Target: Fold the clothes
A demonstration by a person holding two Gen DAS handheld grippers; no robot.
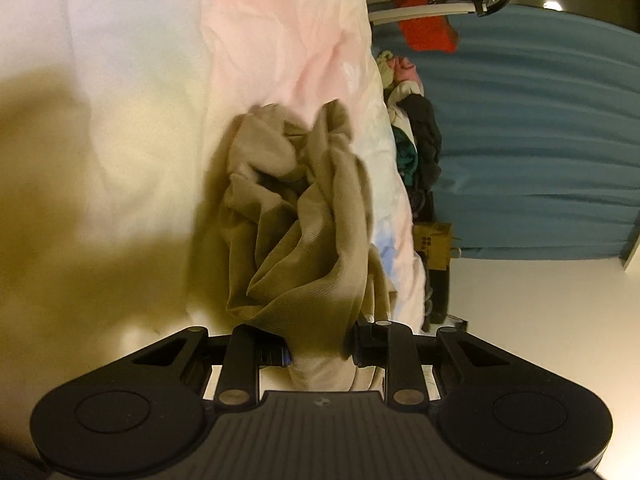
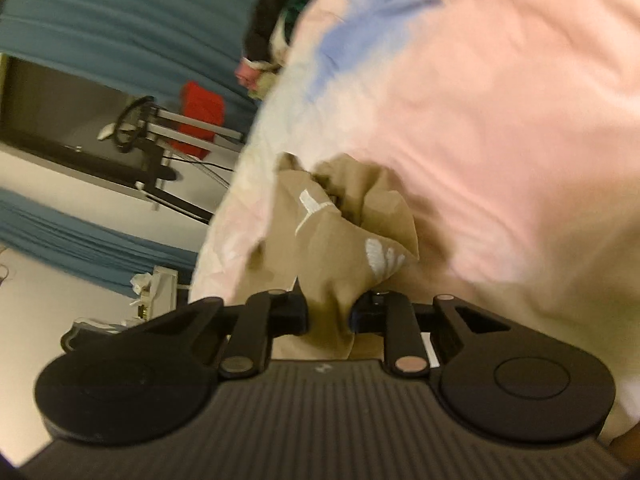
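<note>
Left gripper (image 1: pixel 320 350): jaws clamped on a bunch of tan garment (image 1: pixel 304 216), cloth squeezed thick between them.
Right gripper (image 2: pixel 329 314): jaws clamped on another bunch of same garment (image 2: pixel 340 240), near a white print.
Garment place: ahead of both jaw pairs, crumpled in a heap against the bedsheet (image 1: pixel 280 40); not flat, not folded.
Fabric: tan, finely ribbed knit, soft, deep loose creases; white stripe marks and a white label on one face.
Sheet: pale, pink and blue patches, lightly wrinkled, beyond the jaws.
Clothes pile (image 1: pixel 416 136): dark and mixed items past the sheet edge, right of left jaws.
Curtain (image 1: pixel 540 140): blue, pleated, far behind.
Risk, grip: several layers pinched at once, so spreading may drag a tangle, not an edge.
Risk, slip: thick soft bunch may creep out under pull.
Risk, sight: right view blurred; held corner uncertain.
</note>
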